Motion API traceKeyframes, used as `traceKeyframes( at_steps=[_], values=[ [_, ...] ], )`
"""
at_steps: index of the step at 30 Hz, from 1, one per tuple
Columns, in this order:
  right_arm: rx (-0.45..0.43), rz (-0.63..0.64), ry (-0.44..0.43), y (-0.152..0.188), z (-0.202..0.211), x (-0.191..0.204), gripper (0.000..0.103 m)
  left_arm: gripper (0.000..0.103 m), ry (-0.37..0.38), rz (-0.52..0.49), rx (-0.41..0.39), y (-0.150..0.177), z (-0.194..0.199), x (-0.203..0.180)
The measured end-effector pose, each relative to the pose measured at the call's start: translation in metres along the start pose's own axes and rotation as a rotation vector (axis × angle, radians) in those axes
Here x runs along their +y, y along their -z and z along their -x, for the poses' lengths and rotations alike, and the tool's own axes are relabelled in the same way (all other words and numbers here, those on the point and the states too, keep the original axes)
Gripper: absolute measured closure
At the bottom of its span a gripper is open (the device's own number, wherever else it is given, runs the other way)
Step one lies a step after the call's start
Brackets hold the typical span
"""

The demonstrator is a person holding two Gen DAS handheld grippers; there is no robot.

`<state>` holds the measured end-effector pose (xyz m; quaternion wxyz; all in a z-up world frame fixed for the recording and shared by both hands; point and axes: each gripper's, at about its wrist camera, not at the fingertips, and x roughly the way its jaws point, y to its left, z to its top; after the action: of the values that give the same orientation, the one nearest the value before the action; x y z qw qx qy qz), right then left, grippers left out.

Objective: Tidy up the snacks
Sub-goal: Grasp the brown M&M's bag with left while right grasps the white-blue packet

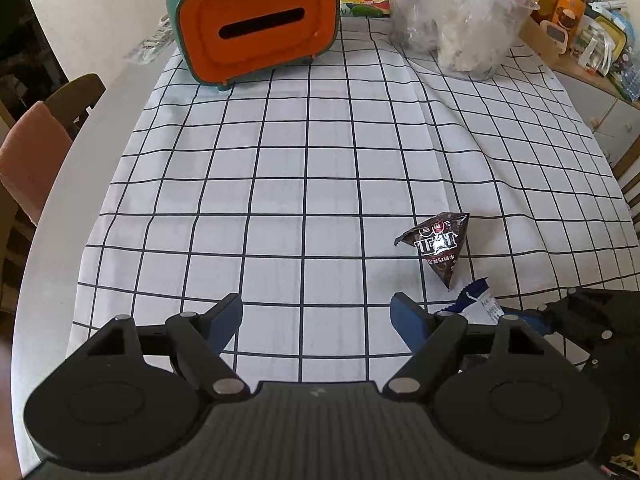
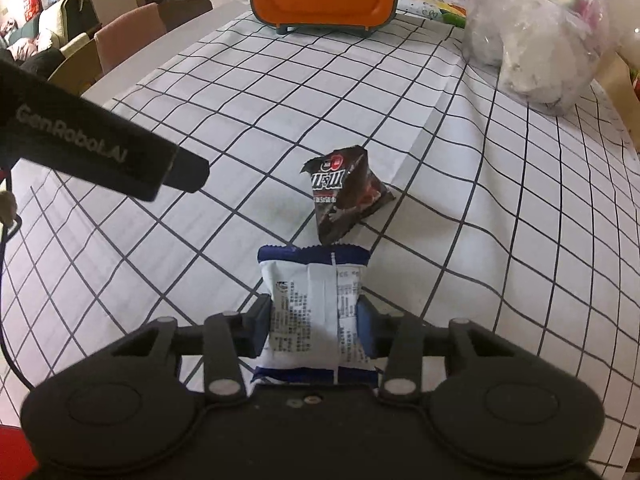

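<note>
On the checked cloth (image 1: pixel 304 184), near edge: my right gripper (image 2: pixel 316 322) is clamped on a white-and-blue snack packet (image 2: pixel 316 304), a pad pressing each side, seam side up. My left gripper (image 1: pixel 316 320) hangs with jaws wide, nothing between them, only cloth below.

Around it: a dark triangular snack pouch (image 2: pixel 344 196) lies just beyond the held packet, its lower tip at the packet's top edge; can't tell if they touch. In the right wrist view the left gripper's black body crosses the left side of the frame, apart from both snacks. Far end of the table (image 1: pixel 80 152): an orange-and-green box with a slot (image 1: pixel 256 24), standing on small feet, and to its right a clear plastic bag (image 1: pixel 460 20) stuffed with pale contents. The stretch between snacks and box is bare cloth.

Surface: white cloth with a black grid, some creases, over a pale round-edged table. Chairs (image 1: pixel 36 156) at the left edge. A shelf (image 1: pixel 580 60) with jars and bottles at the back right.

Count: two snacks, one box, one bag, two grippers.
</note>
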<state>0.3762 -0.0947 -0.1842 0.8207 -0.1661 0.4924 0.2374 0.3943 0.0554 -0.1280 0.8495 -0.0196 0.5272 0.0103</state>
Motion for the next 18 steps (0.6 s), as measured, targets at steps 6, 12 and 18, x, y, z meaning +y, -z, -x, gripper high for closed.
traceKeyframes(
  at_steps=[6, 12, 18],
  values=[
    [0.003, -0.051, -0.021, 0.005, 0.005, -0.003, 0.062, 0.022, 0.001, -0.003, 0.007, -0.001, -0.007, -0.001],
    [0.01, -0.084, -0.053, 0.015, 0.019, -0.007, 0.062, 0.022, 0.024, 0.013, 0.03, -0.004, -0.019, -0.004],
    [-0.001, -0.136, -0.069, 0.025, 0.037, -0.02, 0.062, 0.022, 0.061, 0.05, 0.042, -0.014, -0.029, -0.004]
  ],
)
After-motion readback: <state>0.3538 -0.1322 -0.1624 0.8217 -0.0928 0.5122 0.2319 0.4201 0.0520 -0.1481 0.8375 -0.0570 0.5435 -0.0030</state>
